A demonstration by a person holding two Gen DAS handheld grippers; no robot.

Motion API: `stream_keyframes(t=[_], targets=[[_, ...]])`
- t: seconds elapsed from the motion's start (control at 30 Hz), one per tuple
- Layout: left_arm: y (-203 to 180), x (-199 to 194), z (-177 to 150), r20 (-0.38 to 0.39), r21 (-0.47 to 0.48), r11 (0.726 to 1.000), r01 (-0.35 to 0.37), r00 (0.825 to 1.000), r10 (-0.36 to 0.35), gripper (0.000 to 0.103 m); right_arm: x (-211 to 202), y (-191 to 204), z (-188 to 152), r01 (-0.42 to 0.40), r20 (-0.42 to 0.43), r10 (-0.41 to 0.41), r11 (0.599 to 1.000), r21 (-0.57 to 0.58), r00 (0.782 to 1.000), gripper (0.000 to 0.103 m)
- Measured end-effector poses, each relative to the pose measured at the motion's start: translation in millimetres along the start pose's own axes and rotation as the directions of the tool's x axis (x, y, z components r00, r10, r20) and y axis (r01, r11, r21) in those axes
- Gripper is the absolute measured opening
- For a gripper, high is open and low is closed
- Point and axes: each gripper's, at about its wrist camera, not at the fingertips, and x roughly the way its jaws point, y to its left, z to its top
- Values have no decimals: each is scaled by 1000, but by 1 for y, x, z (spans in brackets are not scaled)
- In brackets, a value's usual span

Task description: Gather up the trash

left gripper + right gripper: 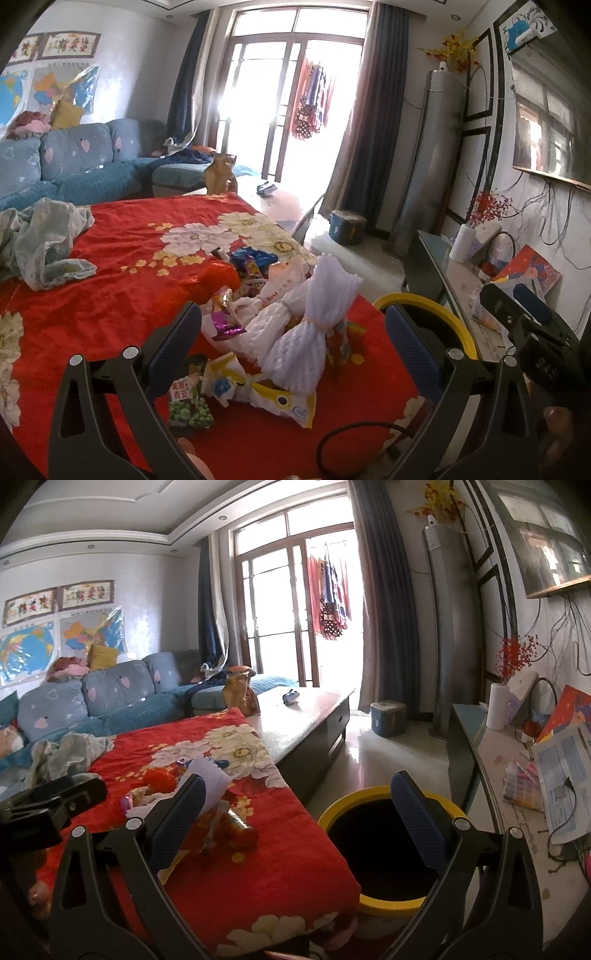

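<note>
A heap of trash lies on the red flowered blanket (110,295): white foam fruit nets (314,325), a yellow-and-white wrapper (273,398), a green snack packet (188,406), a purple foil wrapper (225,325) and blue wrappers (255,258). My left gripper (291,354) is open and empty, its fingers on either side of the heap. My right gripper (299,819) is open and empty, above the blanket's edge and the yellow-rimmed bin (384,849). The bin's rim also shows in the left wrist view (424,306). A red wrapper (236,830) lies near the right gripper's left finger.
A crumpled grey-green cloth (44,240) lies on the blanket at the left. A blue sofa (103,701) stands behind. A low table (306,720) holds a brown paper bag (240,694). A side cabinet (517,794) with papers stands to the right of the bin.
</note>
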Motion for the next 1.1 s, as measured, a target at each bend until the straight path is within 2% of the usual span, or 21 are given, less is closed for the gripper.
stream_keyframes(t=[0.23, 0.6, 0.9, 1.1], targets=[[8, 10, 3, -33, -14, 1000, 1, 999, -2, 97, 6, -3, 1, 1, -19, -1, 1000, 7, 1000, 92], [30, 34, 22, -60, -86, 995, -43, 997, 38, 97, 33, 11, 13, -87, -101, 86, 996, 2, 991, 92], [69, 42, 40, -60, -154, 982, -106, 993, 98, 97, 72, 29, 21, -182, -216, 185, 983, 35, 959, 92], [103, 46, 48, -88, -197, 968, -156, 986, 141, 97, 103, 46, 19, -238, -307, 234, 971, 24, 922, 92]])
